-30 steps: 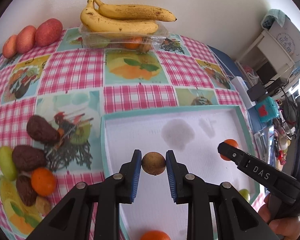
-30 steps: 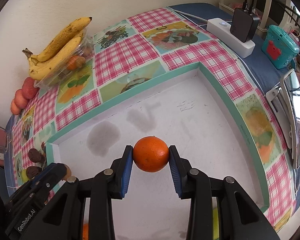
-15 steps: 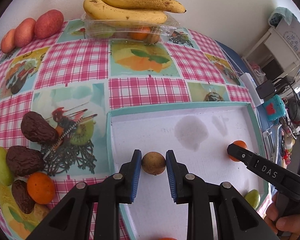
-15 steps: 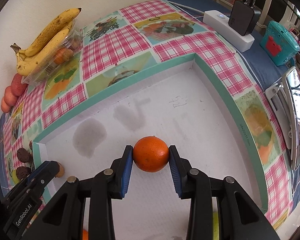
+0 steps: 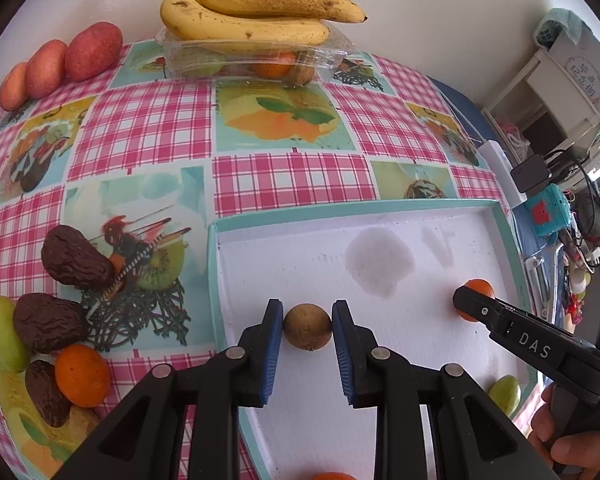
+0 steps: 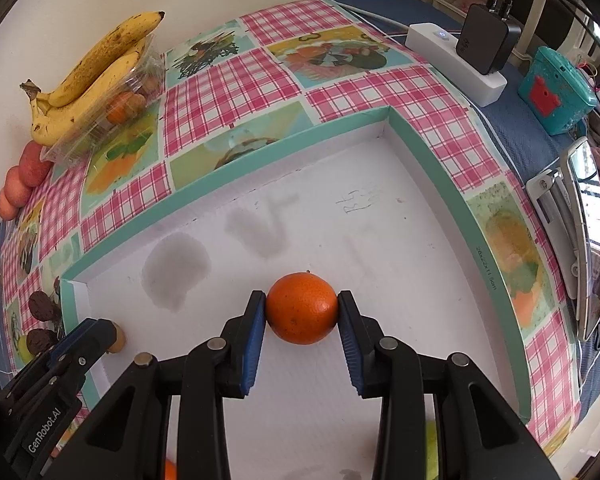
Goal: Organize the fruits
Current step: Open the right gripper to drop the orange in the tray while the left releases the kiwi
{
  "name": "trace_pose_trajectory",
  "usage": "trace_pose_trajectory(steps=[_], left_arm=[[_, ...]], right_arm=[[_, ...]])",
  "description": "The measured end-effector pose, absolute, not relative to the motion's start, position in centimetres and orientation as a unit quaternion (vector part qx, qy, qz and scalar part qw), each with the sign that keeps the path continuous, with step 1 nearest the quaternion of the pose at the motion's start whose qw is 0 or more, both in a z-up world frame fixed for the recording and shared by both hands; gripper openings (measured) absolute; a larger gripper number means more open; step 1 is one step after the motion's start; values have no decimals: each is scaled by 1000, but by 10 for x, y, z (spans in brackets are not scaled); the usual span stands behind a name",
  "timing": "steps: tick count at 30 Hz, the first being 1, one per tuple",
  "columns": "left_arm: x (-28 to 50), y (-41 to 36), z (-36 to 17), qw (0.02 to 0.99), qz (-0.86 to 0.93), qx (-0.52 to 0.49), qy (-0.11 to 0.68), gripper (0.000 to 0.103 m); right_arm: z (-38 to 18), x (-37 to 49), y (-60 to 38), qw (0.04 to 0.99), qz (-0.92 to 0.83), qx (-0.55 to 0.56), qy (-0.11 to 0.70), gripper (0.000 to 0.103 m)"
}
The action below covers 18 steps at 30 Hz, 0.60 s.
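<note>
The tablecloth (image 5: 148, 128) looks like glossy printed oilcloth. The tray (image 6: 432, 168) has smooth matt teal walls and a white, faintly ribbed, stained floor like corrugated plastic board. The clamshell box (image 5: 252, 56) is clear, crinkled, shiny plastic. The orange (image 6: 302, 308) held by the right gripper (image 6: 302, 320) has pitted, slightly glossy peel; the brown fruit (image 5: 307, 327) in the left gripper (image 5: 307, 340) is dull and rough. Both grippers are matt black plastic with ribbed blue pads (image 5: 275, 344) and metal rivets. The dark fruits (image 5: 76, 262) look wrinkled and matt.
</note>
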<state>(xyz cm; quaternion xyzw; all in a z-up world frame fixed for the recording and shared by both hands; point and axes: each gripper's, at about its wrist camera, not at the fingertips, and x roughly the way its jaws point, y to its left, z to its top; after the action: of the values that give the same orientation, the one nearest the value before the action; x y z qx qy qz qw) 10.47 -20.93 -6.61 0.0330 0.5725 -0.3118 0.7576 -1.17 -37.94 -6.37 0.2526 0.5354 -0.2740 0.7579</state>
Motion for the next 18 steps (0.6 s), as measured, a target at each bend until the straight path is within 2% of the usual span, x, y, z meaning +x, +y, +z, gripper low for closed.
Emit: trace_pose_trajectory(steps=[6, 7, 11, 12, 14, 16, 18], left_arm=[[104, -203, -60, 761, -310, 30, 570, 28], [104, -202, -59, 761, -310, 29, 569, 28], [102, -196, -51, 763, -309, 28, 566, 28], [101, -195, -49, 764, -309, 28, 566, 28], [100, -191, -44, 767, -305, 27, 564, 28], [101, -187, -41, 769, -300, 23, 565, 28], [101, -180, -36, 773, -290, 19, 564, 29]], right_arm=[[-61, -14, -381, 760, -276, 250, 533, 41], [-60, -15, -381, 761, -275, 250, 532, 47], [-56, -17, -380, 765, -277, 246, 528, 53], [-55, -19, -380, 766, -278, 246, 525, 59], [-53, -20, -379, 769, -279, 244, 521, 62], [-52, -22, -377, 771, -279, 242, 519, 71], [-51, -24, -375, 773, -279, 240, 516, 74]])
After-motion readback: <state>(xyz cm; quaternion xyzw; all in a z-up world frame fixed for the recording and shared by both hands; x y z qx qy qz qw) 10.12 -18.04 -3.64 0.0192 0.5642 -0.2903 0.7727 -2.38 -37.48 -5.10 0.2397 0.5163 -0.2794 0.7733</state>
